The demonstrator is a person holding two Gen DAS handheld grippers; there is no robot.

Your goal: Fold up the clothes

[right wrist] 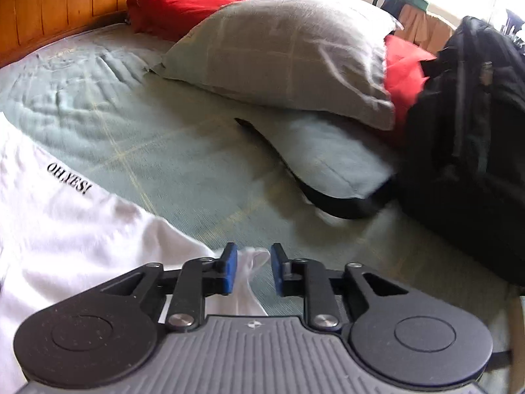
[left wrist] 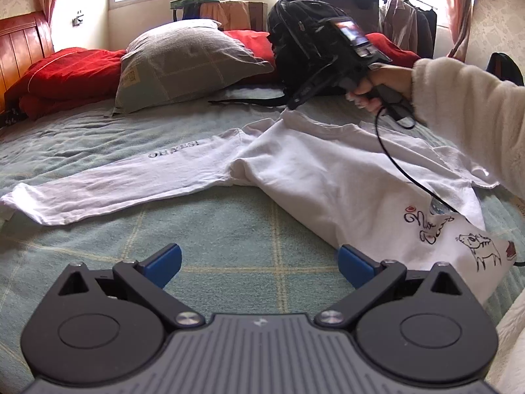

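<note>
On the bed (left wrist: pixel 229 229): one white long-sleeved shirt (left wrist: pixel 311 170) was spread flat.
Pillows: one grey pillow (left wrist: pixel 183 62) was counted.
Left tongs (left wrist: pixel 259 264): held wide apart, empty.
Right tongs (right wrist: pixel 252 269): parted, a shirt fold between, ungripped.

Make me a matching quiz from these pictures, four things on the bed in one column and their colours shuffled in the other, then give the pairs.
Things:
1 shirt
2 backpack
3 pillow
4 blanket

Colours:
A red
B grey-green
C white
D black

Pairs: 1-C, 2-D, 3-B, 4-A
</note>
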